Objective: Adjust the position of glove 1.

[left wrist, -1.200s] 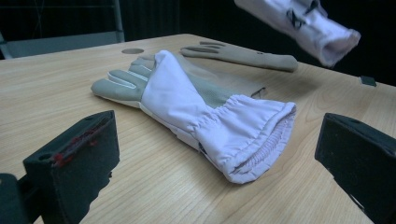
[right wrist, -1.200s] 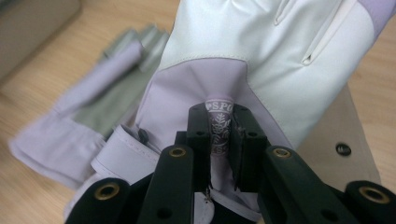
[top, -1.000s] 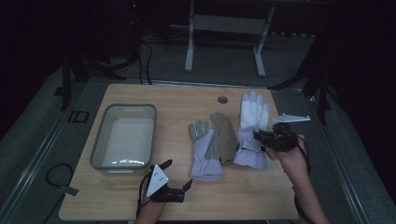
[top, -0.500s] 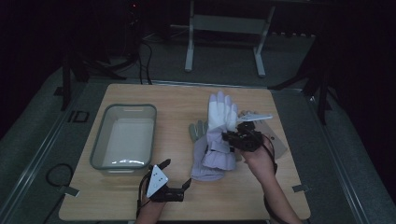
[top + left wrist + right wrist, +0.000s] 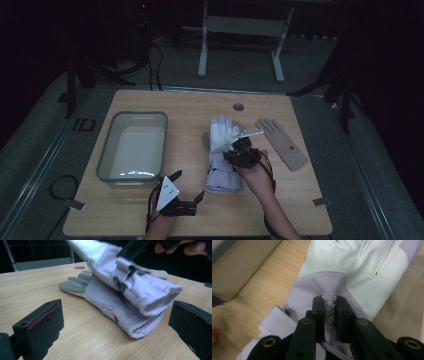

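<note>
Fingers (image 5: 320, 315) of the right gripper (image 5: 239, 153) are pinched tight on a small printed tab of the white glove (image 5: 223, 134), and the glove is held by that tab. This glove is seen lying over the other glove (image 5: 220, 176), which rests flat on the bench (image 5: 190, 105) near the middle. In the left gripper view, the white glove (image 5: 130, 285) is seen on top of the lower glove (image 5: 105, 300), with its cuff lifted a little. Fingers (image 5: 40, 327) of the left gripper (image 5: 185, 192) are spread wide, and nothing is held between them. That gripper is kept low at the front of the bench, just beside the cuffs of the gloves. A grey tub (image 5: 107, 155) is found at the left side. A flat hand shape made of card (image 5: 281, 141) is laid at the right, near the gloves.
</note>
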